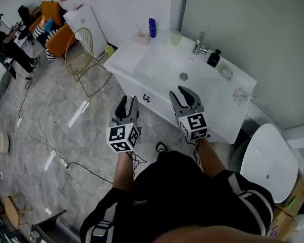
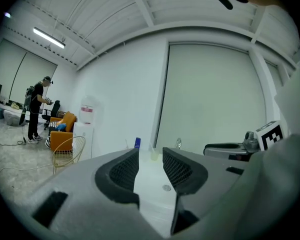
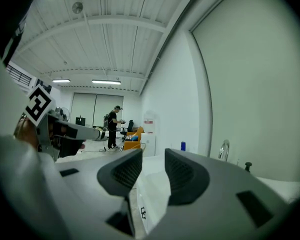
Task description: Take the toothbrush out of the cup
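While both grippers are hanging short of the front edge, the white vanity counter (image 1: 142,67) is filling the space ahead of them. The left gripper (image 1: 128,101) is showing its jaws apart with nothing between them, only counter beyond. The right gripper (image 1: 182,94) is reading the same, spread and empty. The pink cup (image 1: 142,38) is sitting at the counter's far left corner, just beside the blue bottle (image 1: 152,28) and well apart from both grippers. The toothbrush (image 1: 138,29) is showing only as a thin stick, standing near upright out of the cup with its top leaning slightly left. The cup is lying almost straight ahead of the left gripper, so that hand is looking nearer. Judging from this, the reach is calling for going across the counter and closing on the handle above the rim.
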A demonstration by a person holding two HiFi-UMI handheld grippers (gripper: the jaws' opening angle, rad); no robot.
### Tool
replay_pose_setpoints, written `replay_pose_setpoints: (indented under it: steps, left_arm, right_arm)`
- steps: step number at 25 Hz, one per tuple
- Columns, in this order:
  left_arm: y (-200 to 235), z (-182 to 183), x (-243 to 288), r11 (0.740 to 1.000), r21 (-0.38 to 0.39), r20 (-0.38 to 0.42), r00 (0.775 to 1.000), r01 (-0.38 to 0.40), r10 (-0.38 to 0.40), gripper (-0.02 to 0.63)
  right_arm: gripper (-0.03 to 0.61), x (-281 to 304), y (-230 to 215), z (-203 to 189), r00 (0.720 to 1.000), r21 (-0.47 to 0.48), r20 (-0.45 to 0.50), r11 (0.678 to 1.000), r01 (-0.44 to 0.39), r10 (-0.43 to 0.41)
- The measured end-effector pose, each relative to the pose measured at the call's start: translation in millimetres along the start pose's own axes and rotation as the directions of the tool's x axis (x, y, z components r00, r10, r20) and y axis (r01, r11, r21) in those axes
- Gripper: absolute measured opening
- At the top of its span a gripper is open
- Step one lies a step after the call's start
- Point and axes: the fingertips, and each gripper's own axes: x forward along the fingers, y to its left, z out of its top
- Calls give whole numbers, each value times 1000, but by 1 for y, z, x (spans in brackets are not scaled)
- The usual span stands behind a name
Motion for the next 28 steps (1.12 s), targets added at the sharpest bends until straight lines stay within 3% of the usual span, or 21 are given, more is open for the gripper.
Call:
replay_pose_setpoints:
  steps: [11,20,28]
  left_arm:
    - [45,14,96,999,-38,-8,1000,-7,7,158]
    - [94,27,197,996,-82,-6,999,47,-48,156]
    - [131,26,297,988,-93,-102,986,124,-133,158]
  right_arm:
    - [150,89,-51,2,999,8,-28,1000,17,-17]
    - [152,170,-94,6,995,-14,-44,996,91,-92]
    - [152,245,-138,6,979,19,-118,986,167,-164]
